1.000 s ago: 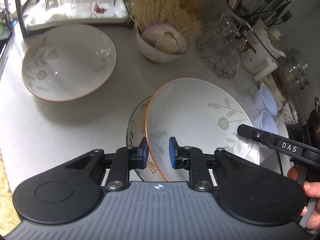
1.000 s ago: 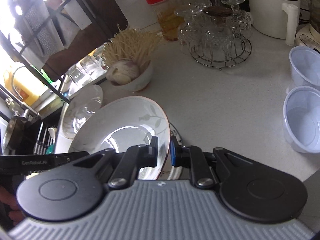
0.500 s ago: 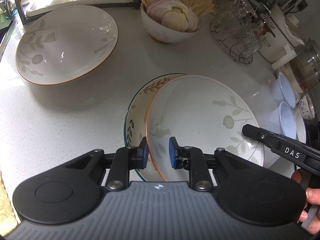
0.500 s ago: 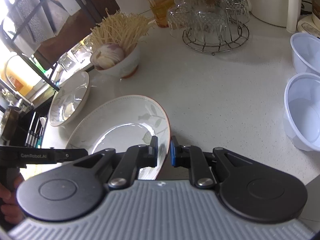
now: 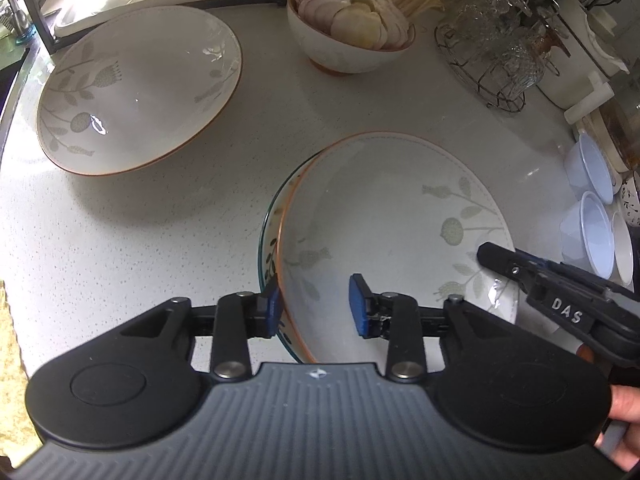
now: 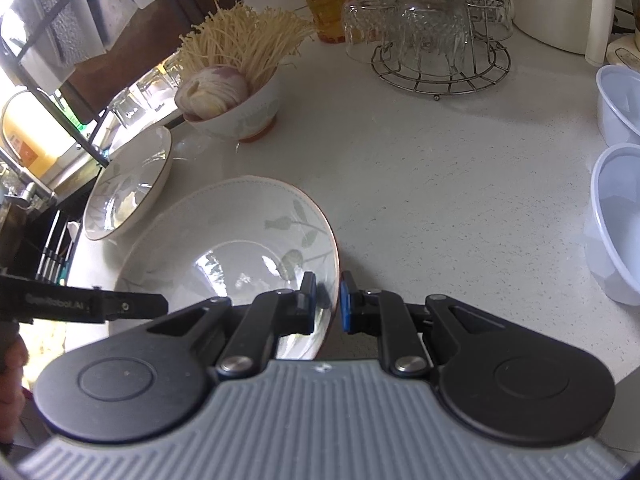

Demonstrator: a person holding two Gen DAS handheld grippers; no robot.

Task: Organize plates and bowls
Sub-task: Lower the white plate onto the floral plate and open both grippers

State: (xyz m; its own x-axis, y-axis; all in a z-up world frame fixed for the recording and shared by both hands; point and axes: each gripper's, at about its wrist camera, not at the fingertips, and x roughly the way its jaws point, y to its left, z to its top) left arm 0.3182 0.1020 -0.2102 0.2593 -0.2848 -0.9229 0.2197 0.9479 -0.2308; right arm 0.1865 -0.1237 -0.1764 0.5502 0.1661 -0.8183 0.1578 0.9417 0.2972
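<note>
Now we hold the orange-rimmed plate [image 5: 384, 216] from both sides, low in the middle of each view, nested on a green-rimmed plate [image 5: 267, 236] on the white surface [image 5: 132, 232]. The left gripper [image 5: 316, 306] is opening; the plate's near rim is between its fingers but the right pad is clear of it. The right gripper [image 6: 328, 302] is nearly closed, pinching the opposite rim. Another plate [image 5: 136, 88] lies at upper left. We read "DAS" on the right gripper and "GenRobot.AI", blurred, on the left.
</note>
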